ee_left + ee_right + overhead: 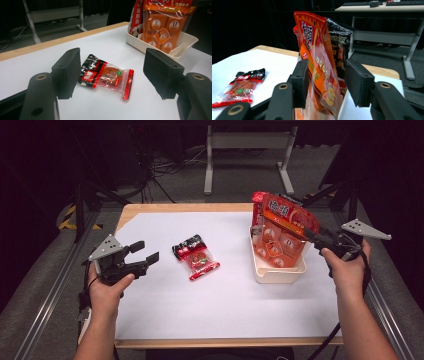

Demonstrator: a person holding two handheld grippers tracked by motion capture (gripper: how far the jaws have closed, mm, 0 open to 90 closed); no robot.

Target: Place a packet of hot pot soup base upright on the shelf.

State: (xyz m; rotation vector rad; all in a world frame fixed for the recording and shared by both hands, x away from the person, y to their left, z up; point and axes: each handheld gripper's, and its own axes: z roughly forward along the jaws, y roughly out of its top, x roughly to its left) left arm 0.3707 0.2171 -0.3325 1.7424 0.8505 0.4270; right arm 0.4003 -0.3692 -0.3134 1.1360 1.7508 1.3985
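Right gripper point(311, 236) is at the orange bag point(282, 236), which stands upright in the white bin point(276, 274) at the right of the table. Jaws are parted either side of the bag's edge; in the right gripper view the far pad has clear air, while the near one looks close to or brushing the film, hard to say which. I read this as the release after setting the bag in the bin, so no grip. To finish it clean: keep the jaws spread, back straight out along the jaw line, away from the bag, so neither pad drags the film and tips it over the rim. The bag leans on a red pack point(258, 206) and a dark pack point(338, 47) behind it; those prop it up, so don't bump them. Left gripper point(146, 251) hovers wide open at the left of the white sheet point(165, 315), nothing between the jaws. The small snack pack point(196, 256) lies flat mid-table, just ahead of it and well apart from the bin; looks like the next pick. For that one: come down over the pack's middle, pinch across the short side, and expect slippery flat film, so get a pad edge under it or catch the crimped seam. Path between pack and bin is free sheet. The bin is already crowded, so the only slot is in front of or beside the orange bag. Table frame point(248, 142) and cables point(150, 172) behind are out of reach, no concern.
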